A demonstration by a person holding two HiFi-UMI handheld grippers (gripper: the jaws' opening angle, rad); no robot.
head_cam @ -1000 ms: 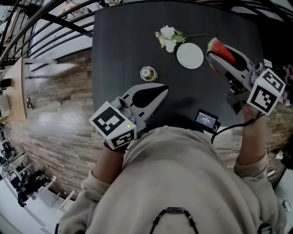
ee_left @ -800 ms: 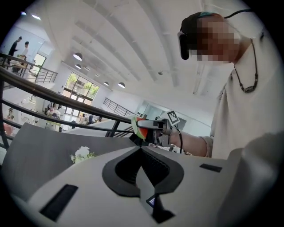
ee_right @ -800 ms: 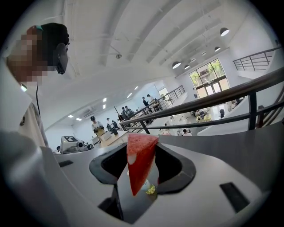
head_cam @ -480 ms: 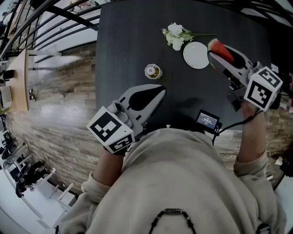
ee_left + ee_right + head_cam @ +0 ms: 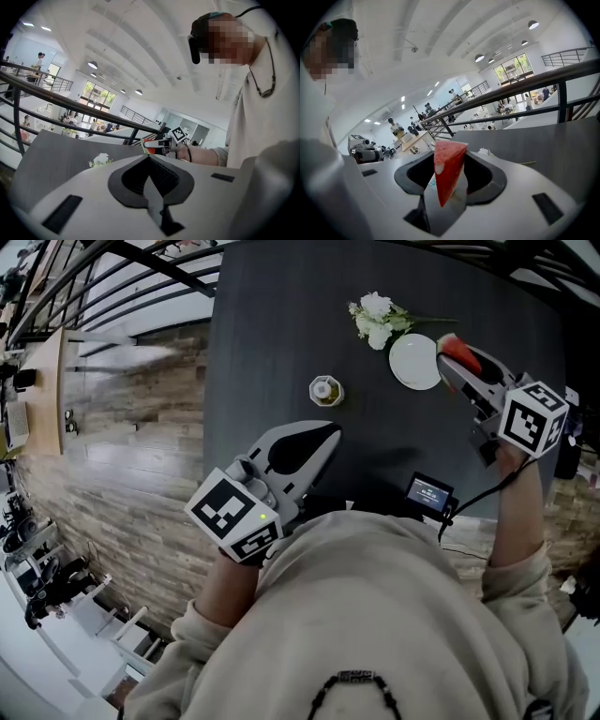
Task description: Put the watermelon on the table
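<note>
A red wedge of watermelon (image 5: 458, 351) with a green rind sits between the jaws of my right gripper (image 5: 449, 360), which is shut on it. It hangs over the dark table (image 5: 272, 324), just right of a white plate (image 5: 413, 361). In the right gripper view the watermelon (image 5: 446, 174) stands point down, pinched between the pads of the right gripper (image 5: 449, 161). My left gripper (image 5: 329, 432) hovers over the table's near edge, shut and empty. In the left gripper view its pads meet at the left gripper's tip (image 5: 149, 158).
White flowers (image 5: 375, 317) lie at the back of the table, beside the plate. A small round jar (image 5: 325, 390) stands left of the middle. A small device with a lit screen (image 5: 427, 491) and its cable sits at the near edge. Railings and wooden floor lie left.
My right gripper has sunk toward the table with the watermelon still in it and now sits beside the plate. The left gripper has shifted only slightly.
</note>
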